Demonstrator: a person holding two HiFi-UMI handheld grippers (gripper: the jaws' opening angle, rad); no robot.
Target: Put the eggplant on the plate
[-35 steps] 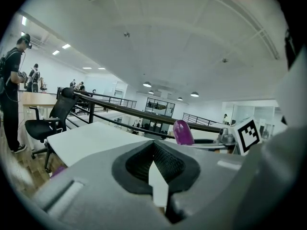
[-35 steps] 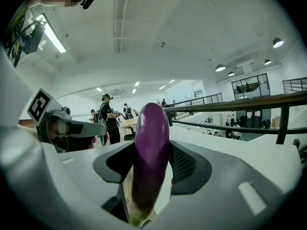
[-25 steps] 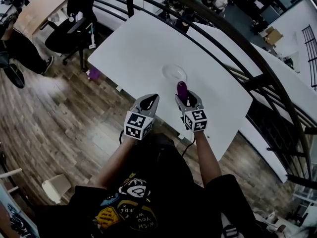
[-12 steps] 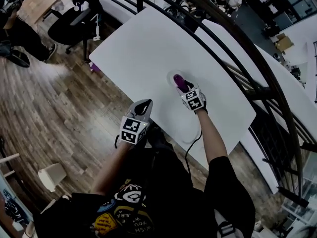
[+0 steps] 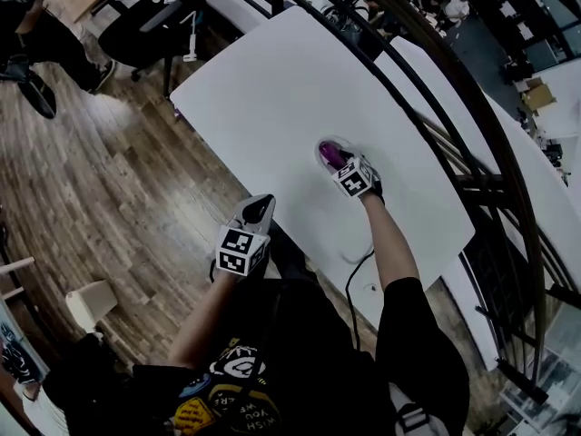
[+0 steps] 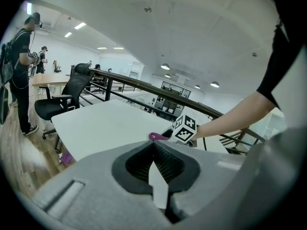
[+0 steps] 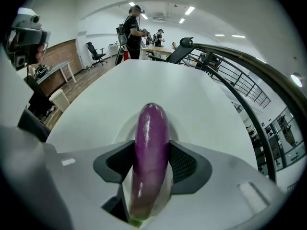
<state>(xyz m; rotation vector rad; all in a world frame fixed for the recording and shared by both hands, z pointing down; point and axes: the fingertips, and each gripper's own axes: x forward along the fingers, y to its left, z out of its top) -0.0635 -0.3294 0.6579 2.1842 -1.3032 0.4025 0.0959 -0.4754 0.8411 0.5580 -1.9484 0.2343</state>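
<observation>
The right tool (image 7: pixel 152 163) grips the eggplant (image 7: pixel 151 147). Both pads bear on its flanks, so the jaws stand moderately wide, set by the width of the fruit. The eggplant's long axis lies along the line the tool points. The green stem end sits back toward the tool body at the bottom of the right gripper view, and the rounded purple tip projects well past the fingertips toward the upper centre of the frame. In the head view, the right tool (image 5: pixel 339 162) is just right of centre and angled steeply down, with the eggplant (image 5: pixel 331 155) directly over the plate (image 5: pixel 323 143). The plate is a pale, shallow disc on the white bench (image 5: pixel 263 80). Its rim shows faintly as an arc around the fruit in the right gripper view. No view settles whether the tip already touches the plate. The controlling relation is therefore vertical: the plate is directly beyond the eggplant's tip, along the fruit's own axis. In judgement, the remaining work is a short lowering, a tilt to lay the long axis flat inside the rim, and then release. An upright release risks the fruit toppling or rolling off the shallow plate. The left tool (image 6: pixel 154 145) has its jaws together with nothing between them. In the head view, the left tool (image 5: pixel 259 209) sits lower left of centre at the bench's near edge, well apart from the plate. The right hand is much the nearer.
</observation>
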